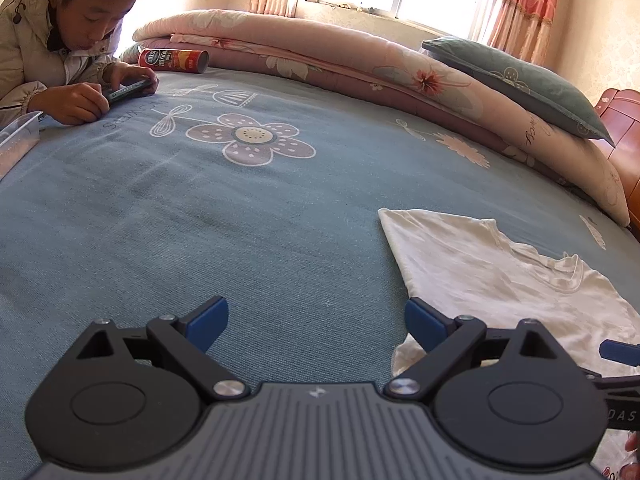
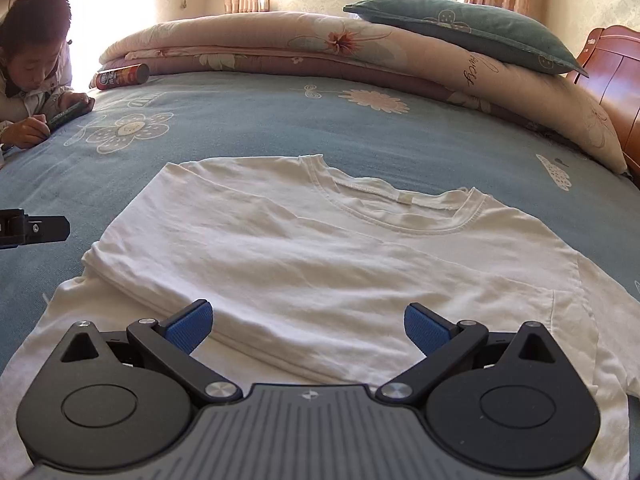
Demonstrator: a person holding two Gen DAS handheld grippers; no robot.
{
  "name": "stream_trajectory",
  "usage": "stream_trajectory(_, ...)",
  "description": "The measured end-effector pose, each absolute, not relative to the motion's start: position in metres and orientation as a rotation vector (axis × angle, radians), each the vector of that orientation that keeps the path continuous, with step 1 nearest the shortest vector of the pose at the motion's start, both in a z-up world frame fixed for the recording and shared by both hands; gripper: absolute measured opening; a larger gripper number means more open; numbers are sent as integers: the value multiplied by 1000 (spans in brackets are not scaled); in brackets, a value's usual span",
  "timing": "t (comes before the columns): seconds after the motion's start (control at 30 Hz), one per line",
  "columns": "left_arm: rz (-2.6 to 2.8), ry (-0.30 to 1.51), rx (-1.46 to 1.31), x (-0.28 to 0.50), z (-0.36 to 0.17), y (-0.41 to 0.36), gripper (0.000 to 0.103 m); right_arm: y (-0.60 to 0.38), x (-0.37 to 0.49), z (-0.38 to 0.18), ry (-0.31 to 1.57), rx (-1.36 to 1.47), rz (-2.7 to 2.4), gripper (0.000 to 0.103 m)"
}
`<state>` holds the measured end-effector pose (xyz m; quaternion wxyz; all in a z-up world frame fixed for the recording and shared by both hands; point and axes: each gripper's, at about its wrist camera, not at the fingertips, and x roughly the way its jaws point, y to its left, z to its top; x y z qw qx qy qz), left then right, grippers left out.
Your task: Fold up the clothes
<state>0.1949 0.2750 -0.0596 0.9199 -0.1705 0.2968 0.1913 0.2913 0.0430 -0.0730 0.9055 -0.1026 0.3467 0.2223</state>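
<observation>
The white T-shirt [image 2: 320, 248] lies on the bed [image 2: 280, 128], one side folded over; it looks light and limp. Both the left gripper [image 1: 316, 322] and right gripper [image 2: 308, 326] have jaws spread, pinching nothing. A hem or folded edge seems best to grip.

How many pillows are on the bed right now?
1: a green pillow lying on top of the folded floral quilt at the far side of the bed, near the wooden headboard. Others could be hidden behind the quilt.

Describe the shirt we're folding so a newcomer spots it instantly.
On the blue flowered bedsheet, below the rolled pink quilt, lies a white T-shirt directly ahead of the right gripper. It is the only plain white garment, one side already folded inward.
</observation>
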Motion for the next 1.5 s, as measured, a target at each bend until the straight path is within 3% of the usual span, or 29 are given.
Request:
stream_trajectory(0.1, 417, 599, -359, 191, -57, 282, 95, 67, 297, -89, 763, -269, 486, 103)
stream_trajectory(0.43, 490, 568, -408, 179, -52, 304, 95, 121, 289, -64, 576, -388, 551, 103)
stream_trajectory(0.63, 481, 566, -409, 180, -53, 304, 95, 162, 307, -81, 634, -392, 618, 103)
stream_trajectory(0.83, 486, 563, -422, 179, -53, 305, 95, 129, 282, -54, 639, -313, 679, 103)
stream_trajectory(1.07, 476, 564, -410, 178, -52, 301, 95, 149, 267, -86, 640, -436, 640, 103)
stream_trajectory(1.23, 473, 573, -424, 182, -54, 303, 95, 158, 276, -80, 685, -386, 649, 103)
stream_trajectory(1.5, 380, 588, -388, 186, -46, 283, 95, 70, 237, -52, 721, -302, 658, 103)
